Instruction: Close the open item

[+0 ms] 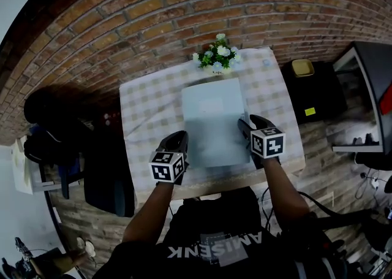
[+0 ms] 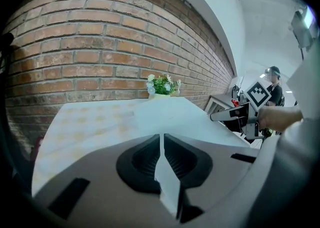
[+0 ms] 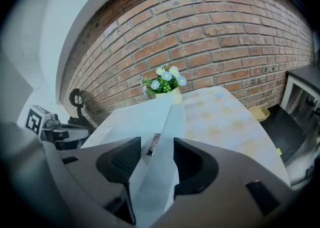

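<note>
A large pale, flat item (image 1: 211, 118) lies in the middle of the checked table (image 1: 147, 109), and its white top panel (image 2: 175, 117) is held at both near edges. My left gripper (image 1: 179, 141) sits at the left edge. In the left gripper view (image 2: 162, 147) its jaws are nearly together on a thin white edge. My right gripper (image 1: 248, 127) sits at the right edge. In the right gripper view (image 3: 152, 154) its jaws stand wider, closed on a thicker white panel (image 3: 160, 137) that carries a small dark label (image 3: 153, 144). Whatever lies under the panel is hidden.
A pot of white flowers (image 1: 217, 54) stands at the table's far edge by the brick wall (image 1: 184, 2). There is a dark chair (image 1: 107, 176) to the left. A black cabinet (image 1: 315, 97) with a yellow dish (image 1: 302, 67) is on the right.
</note>
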Motion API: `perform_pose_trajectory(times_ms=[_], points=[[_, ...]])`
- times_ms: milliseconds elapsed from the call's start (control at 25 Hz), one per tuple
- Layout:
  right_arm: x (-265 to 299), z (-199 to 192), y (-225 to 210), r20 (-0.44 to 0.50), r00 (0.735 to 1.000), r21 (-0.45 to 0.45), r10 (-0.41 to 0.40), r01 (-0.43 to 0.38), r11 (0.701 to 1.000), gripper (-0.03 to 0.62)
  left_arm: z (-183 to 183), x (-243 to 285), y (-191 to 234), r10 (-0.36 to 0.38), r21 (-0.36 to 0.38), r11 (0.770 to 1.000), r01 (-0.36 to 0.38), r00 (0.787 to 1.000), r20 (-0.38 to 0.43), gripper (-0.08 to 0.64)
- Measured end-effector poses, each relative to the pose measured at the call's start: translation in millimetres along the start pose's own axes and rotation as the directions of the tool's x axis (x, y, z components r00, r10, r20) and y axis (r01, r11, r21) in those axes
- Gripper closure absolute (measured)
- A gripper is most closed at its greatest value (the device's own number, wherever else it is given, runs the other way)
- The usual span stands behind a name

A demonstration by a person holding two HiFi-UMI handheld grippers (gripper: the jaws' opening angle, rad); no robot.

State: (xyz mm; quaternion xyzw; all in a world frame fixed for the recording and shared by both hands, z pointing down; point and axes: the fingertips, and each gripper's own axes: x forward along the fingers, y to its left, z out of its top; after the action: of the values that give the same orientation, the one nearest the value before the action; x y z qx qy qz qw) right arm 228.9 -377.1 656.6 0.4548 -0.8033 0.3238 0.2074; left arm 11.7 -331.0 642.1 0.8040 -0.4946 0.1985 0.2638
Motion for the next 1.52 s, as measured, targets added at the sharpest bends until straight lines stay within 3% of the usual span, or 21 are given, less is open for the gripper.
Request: perform_pose_trajectory(times_ms=[1280, 1520], points=[[23, -29, -24, -0.05, 0.999, 0.041, 0.002, 0.001, 0.999, 0.357, -22, 6, -4, 0.015, 0.004, 1.0, -0.015, 0.999, -0.048, 0.543], [24, -34, -27, -0.051, 0.999, 0.082, 0.003, 0.001, 0.997, 0.356, -26, 5, -1, 0.021, 0.009, 1.0, -0.02, 0.998, -0.058, 0.543]])
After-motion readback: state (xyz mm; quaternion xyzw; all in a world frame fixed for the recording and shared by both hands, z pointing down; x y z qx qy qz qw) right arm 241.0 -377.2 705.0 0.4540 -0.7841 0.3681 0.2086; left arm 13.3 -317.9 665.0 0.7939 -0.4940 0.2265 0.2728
